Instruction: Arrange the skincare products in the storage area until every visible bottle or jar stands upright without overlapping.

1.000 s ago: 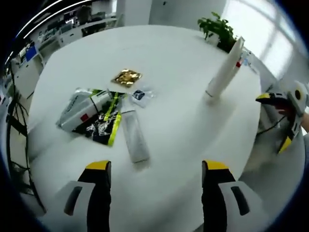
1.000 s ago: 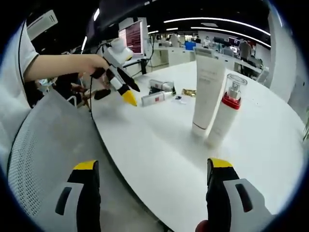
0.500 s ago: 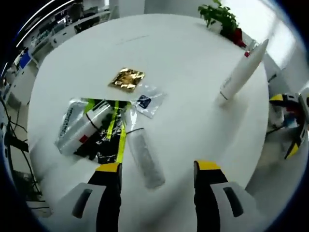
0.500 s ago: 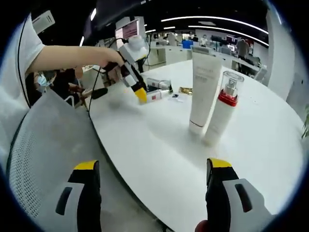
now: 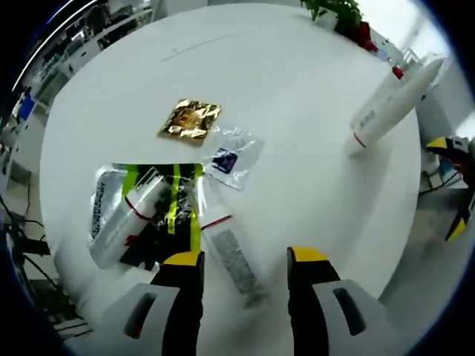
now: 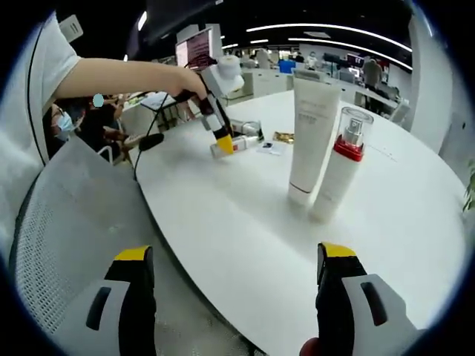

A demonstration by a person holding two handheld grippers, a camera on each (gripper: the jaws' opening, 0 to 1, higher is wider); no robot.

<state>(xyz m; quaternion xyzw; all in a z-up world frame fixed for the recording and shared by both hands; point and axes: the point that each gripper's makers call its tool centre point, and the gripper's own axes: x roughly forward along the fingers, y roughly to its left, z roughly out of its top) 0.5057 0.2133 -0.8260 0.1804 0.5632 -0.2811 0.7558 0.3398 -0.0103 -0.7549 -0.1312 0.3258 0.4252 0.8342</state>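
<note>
The left gripper (image 5: 239, 261) is hanging over the near edge of the round white table (image 5: 297, 111) with its jaws spread and nothing between them, straddling a clear flat tube (image 5: 236, 261) that is lying on its side in a plastic sleeve. Just beyond it a white bottle (image 5: 125, 220) is lying flat in another clear bag, resting on a black and yellow-green packet (image 5: 174, 215); both products are waiting to be stood up. A little farther on, a small clear sachet (image 5: 230, 157) and a gold foil sachet (image 5: 190, 119) are lying flat, apart from each other. In the right gripper view, the right gripper (image 6: 234, 289) is hovering off the table's edge, jaws wide and holding nothing. Past it, a tall white tube (image 6: 312, 133) and a red-collared pump bottle (image 6: 343, 172) are standing upright just beside one another; whether they are touching is unclear. So the job looks roughly half done: two items are standing, and at least the bagged tube and bottle are lying down, with the tube apparently next for lifting.
</note>
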